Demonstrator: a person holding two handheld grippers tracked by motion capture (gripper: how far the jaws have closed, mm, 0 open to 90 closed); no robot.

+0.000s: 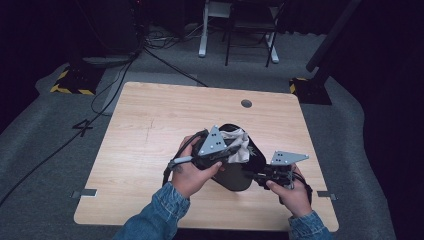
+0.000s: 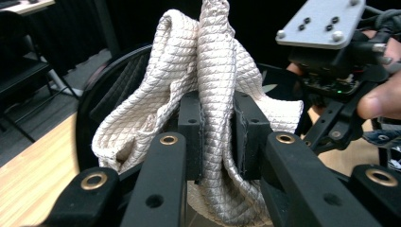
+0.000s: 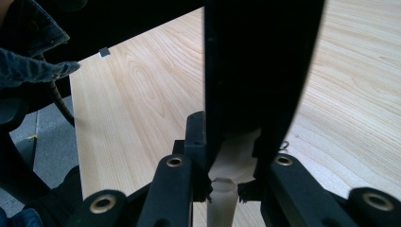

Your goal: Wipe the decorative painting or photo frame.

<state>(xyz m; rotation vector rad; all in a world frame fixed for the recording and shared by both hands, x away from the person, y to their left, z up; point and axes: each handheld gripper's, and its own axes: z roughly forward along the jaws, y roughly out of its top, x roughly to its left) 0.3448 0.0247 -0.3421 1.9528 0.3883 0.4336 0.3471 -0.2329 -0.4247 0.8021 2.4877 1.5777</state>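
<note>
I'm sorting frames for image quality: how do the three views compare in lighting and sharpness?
High view: dim, surroundings nearly black, the table evenly lit, the black bag a shadowed mass. Left gripper view: bright and sharp on the quilted cloth between the left gripper pads, background dark. Right gripper view: the bag's rim in the right gripper is an underexposed silhouette against crisp wood grain.
</note>
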